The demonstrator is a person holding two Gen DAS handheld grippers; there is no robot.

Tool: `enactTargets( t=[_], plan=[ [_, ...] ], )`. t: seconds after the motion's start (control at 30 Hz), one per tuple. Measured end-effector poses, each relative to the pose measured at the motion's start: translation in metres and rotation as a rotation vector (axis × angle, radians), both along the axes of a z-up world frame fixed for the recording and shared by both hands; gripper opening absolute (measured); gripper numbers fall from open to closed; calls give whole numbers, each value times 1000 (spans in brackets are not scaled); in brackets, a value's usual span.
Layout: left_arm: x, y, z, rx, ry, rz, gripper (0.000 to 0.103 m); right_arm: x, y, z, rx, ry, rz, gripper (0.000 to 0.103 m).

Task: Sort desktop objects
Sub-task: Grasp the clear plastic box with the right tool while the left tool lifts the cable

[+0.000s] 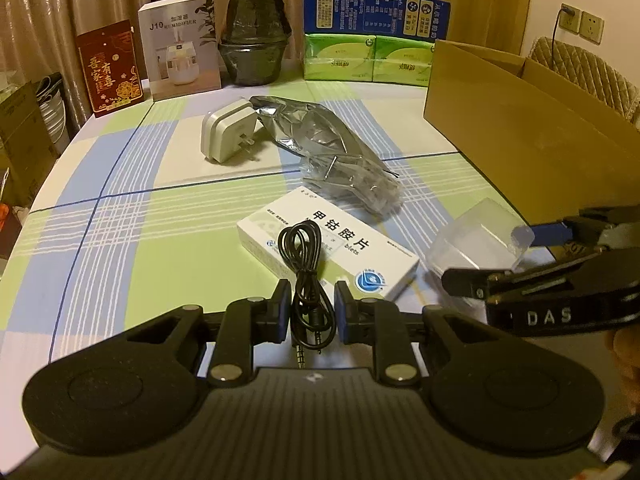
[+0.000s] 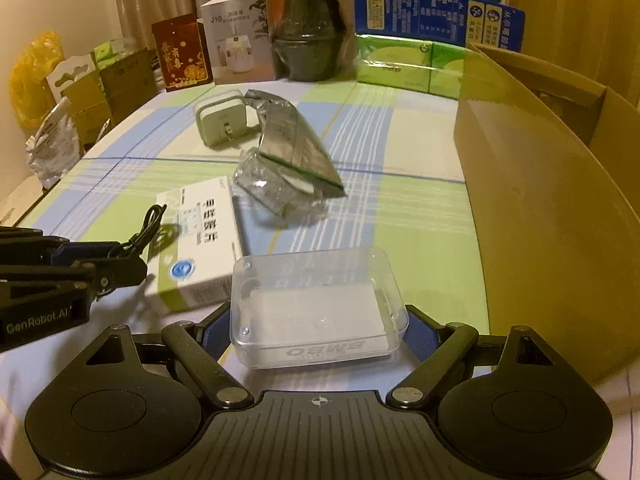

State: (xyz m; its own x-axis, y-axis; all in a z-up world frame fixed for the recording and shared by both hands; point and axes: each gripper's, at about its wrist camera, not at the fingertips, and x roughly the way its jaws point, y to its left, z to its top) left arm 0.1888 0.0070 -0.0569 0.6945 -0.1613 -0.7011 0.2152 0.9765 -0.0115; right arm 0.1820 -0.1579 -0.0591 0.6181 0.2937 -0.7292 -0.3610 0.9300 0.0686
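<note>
Checked cloth in green, blue and white covers the counter (image 1: 120, 216), with curtains hanging behind it. Two grippers are at work. Left gripper (image 1: 311, 312) has its pads pulled in narrow around one coiled black cable (image 1: 306, 264); the cable hangs between the pads with its plug ends pointing down, but I cannot tell if the pads really pinch it. Right gripper (image 2: 318, 330) is spread wide on one clear plastic box (image 2: 318, 304), a blue pad touching each short side. Just past the cable lies one white medicine box (image 1: 324, 246), flat on the cloth, and the clear box sits right beside it. Farther out is one crinkly silver bag (image 1: 332, 148), and next to that one white plug adapter (image 1: 230, 130). On the right stands one big open cardboard box (image 2: 540, 208), its brown wall close to the right gripper. Along the far edge stand one red card (image 1: 110, 68), one humidifier box (image 1: 180, 44), one dark wrapped pot (image 1: 254, 40), green tissue packs (image 1: 368, 58) and one blue carton (image 1: 374, 14). Bare cloth lies on the left side of the counter and between the silver bag and the cardboard box.
</note>
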Motion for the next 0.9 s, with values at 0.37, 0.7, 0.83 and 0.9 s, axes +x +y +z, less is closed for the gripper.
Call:
enactTargets(
  t=[0.37, 0.7, 0.83, 0.9],
  plan=[
    [-27, 0, 7, -28, -4, 15, 18, -32, -9, 6, 33, 5, -37, 84],
    [-50, 0, 20, -63, -10, 65, 18, -54, -16, 18, 59, -7, -58, 84],
    [-58, -3, 29, -78, -19, 84, 18, -63, -20, 27, 72, -24, -63, 84],
    [-63, -5, 34, -82, -21, 92, 18, -68, -21, 33, 77, -30, -67, 84]
  ],
)
